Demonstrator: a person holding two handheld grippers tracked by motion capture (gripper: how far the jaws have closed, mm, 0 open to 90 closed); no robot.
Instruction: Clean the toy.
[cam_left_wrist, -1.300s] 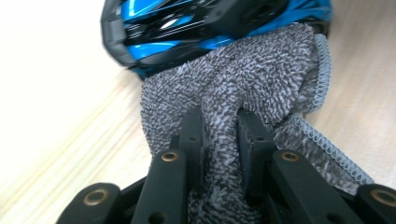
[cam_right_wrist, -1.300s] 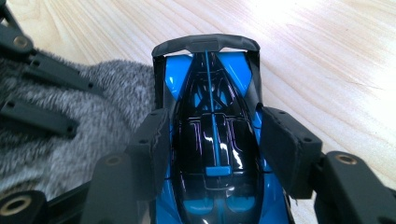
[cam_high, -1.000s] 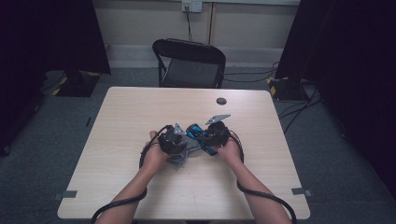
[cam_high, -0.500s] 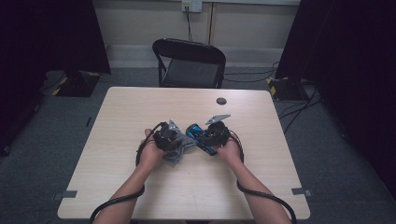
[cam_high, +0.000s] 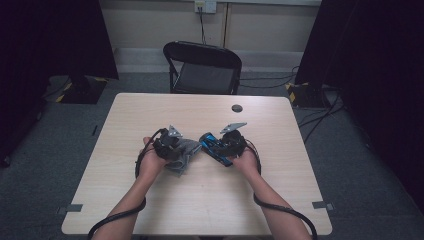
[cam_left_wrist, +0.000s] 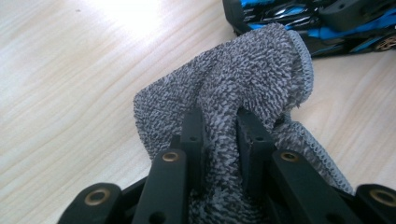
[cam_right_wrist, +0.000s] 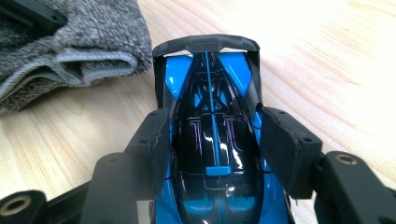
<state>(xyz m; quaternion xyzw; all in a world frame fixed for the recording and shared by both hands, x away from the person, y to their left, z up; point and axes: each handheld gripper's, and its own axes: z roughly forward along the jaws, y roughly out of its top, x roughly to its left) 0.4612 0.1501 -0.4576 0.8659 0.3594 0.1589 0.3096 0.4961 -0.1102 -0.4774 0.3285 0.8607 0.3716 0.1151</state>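
The left tool (cam_left_wrist: 218, 140) pinches a fold of the grey terry cloth (cam_left_wrist: 243, 88), its jaws pressed tight on the fabric, while the right tool (cam_right_wrist: 212, 154) clamps the blue and black toy car (cam_right_wrist: 212, 140) across its flanks, one pad on each side. Seen from above, the toy car (cam_high: 215, 146) sits near the middle of the bench (cam_high: 150, 107), its long axis slanting from upper left to lower right, and the cloth (cam_high: 184, 154) lies just to its left, touching or nearly touching the car's near end. So the cloth would have to travel rightward along that axis to wipe the body, and the left hand (cam_high: 152, 162) is the one carrying it. The bench is pale wood grain with a small dark disc (cam_high: 237, 108) toward its far edge; beyond stand a black folding chair (cam_high: 204, 67), grey carpet and dark curtains.
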